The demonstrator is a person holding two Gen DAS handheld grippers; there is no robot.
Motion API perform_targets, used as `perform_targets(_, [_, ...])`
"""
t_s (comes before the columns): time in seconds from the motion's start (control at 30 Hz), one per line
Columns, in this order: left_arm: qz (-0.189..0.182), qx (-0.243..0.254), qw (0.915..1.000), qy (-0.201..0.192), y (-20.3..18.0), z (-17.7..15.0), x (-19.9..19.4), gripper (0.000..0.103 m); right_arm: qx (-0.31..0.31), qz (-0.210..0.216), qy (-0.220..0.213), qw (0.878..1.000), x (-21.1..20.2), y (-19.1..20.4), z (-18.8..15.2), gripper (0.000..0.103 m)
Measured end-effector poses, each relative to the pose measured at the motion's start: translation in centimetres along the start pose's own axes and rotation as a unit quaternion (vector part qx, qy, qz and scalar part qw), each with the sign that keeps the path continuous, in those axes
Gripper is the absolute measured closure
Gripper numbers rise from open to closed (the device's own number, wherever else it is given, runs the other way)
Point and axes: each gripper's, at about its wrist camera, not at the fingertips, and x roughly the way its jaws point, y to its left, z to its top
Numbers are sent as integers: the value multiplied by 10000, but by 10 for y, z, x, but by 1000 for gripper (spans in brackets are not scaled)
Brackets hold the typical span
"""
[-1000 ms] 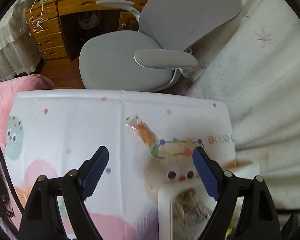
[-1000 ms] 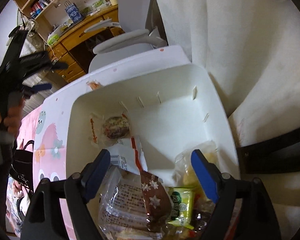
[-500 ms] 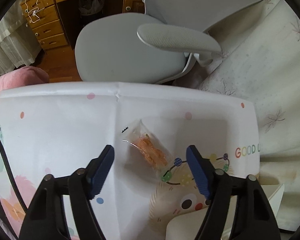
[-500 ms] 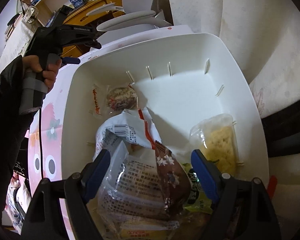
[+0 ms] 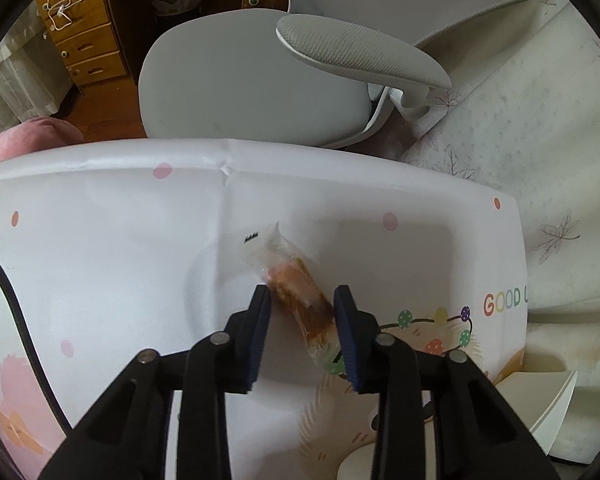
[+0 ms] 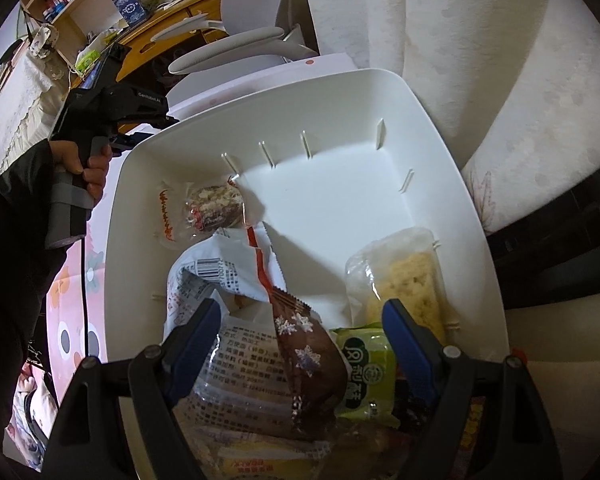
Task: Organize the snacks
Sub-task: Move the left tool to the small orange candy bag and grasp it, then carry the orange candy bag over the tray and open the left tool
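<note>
On the table: a white cloth (image 5: 100,240) with pastel dots and cartoon animals; a grey office chair (image 5: 252,76) stands behind at 12 o'clock, a wooden desk (image 5: 88,52) at 11 o'clock.
Snack packet: a clear wrapper with an orange filling (image 5: 296,292) lies slanted on the cloth, its sealed tip toward 11 o'clock.
Left gripper (image 5: 302,310): lowered over the packet, blue pads narrowed to either side of it, touching or nearly so; whether it is clamped I cannot tell.
Right gripper (image 6: 302,320): spread wide, holding nothing, hovering above the bin.
Bin: a white plastic tub (image 6: 440,128) with ribbed walls, touching the cloth's right edge.
Contents: crinkly wrapped snacks heaped at 6 o'clock, among them a brown snowflake pouch (image 6: 308,360), a green packet (image 6: 364,376) and a yellow crispy bar (image 6: 412,284).
</note>
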Motion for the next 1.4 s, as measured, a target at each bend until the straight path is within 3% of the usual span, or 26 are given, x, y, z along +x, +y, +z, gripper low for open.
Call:
perform_targets(0.17, [-162, 27, 9999, -43, 3, -3, 0, 84, 21, 9, 0, 10000, -1, 0, -1, 20])
perform_targets(0.5, [-287, 13, 9995, -108, 8, -9, -10, 85, 69, 17, -47, 10000, -7, 1, -7, 20])
perform_targets(0.83, [-408, 29, 9986, -341, 4, -31, -74, 85, -16, 142, -161, 9998, -30, 5, -10, 20])
perform_targets(1.13, [-419, 139, 9974, -566, -15, -94, -152, 85, -225, 388, -429, 9981, -60, -3, -19, 20])
perform_targets(1.4, [-656, 289, 9956, -604, -45, -164, -194, 84, -469, 467, -598, 9960, -90, -24, -42, 20])
